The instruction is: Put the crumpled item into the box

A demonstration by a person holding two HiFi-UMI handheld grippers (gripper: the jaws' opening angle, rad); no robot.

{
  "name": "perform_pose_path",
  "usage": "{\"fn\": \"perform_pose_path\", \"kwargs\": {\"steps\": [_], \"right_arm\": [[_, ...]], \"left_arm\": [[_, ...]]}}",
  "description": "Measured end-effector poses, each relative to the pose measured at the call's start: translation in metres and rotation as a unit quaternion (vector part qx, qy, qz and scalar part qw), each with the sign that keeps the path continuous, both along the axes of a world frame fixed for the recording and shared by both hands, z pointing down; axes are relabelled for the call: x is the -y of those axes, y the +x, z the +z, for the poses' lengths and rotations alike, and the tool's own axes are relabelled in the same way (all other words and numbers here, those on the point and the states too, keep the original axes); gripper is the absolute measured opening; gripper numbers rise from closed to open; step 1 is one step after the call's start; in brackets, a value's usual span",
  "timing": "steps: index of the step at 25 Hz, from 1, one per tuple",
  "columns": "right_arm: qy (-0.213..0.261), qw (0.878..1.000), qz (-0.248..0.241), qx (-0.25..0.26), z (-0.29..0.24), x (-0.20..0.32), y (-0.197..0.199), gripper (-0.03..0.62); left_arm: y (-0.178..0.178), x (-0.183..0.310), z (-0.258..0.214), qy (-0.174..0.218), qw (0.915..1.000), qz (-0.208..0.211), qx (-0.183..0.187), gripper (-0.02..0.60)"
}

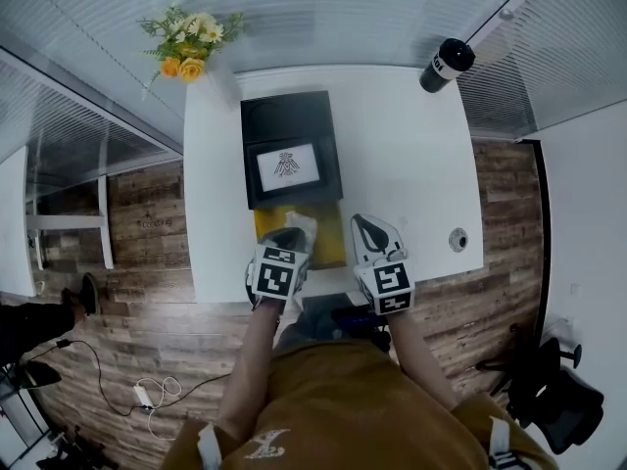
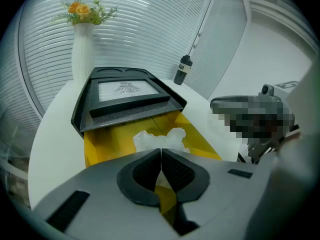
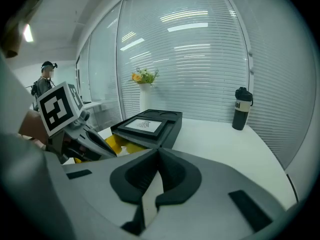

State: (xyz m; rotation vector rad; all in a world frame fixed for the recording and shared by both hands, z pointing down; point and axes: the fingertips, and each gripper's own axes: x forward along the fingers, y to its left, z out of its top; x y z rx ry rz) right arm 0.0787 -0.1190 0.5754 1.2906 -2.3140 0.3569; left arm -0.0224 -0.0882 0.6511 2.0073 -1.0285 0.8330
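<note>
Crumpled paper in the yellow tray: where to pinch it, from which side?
Pinch a raised fold on top of the crumpled paper, coming from above on the near side: the black lid overhangs the far end and the yellow tray walls flank it. The left gripper has its jaws shut; open them first.

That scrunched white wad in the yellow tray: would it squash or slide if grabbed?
The white wad looks like thin crumpled paper, so it would probably be very light and squash under a squeeze. Its ragged folds suggest it would not roll far. The yellow tray looks smooth, so a push might slide it.
</note>
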Motion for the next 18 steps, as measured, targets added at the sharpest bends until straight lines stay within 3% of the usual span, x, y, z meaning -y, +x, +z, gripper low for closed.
{"fn": "perform_pose_path", "kwargs": {"steps": [18], "right_arm": [[-0.001,1.0,0.001,0.003,0.0001,0.0022,0.002,0.012]], "left_arm": [[0.0028,0.0016,0.0002,-0.004,0.9998,0.0,-0.019,0.041]]}}
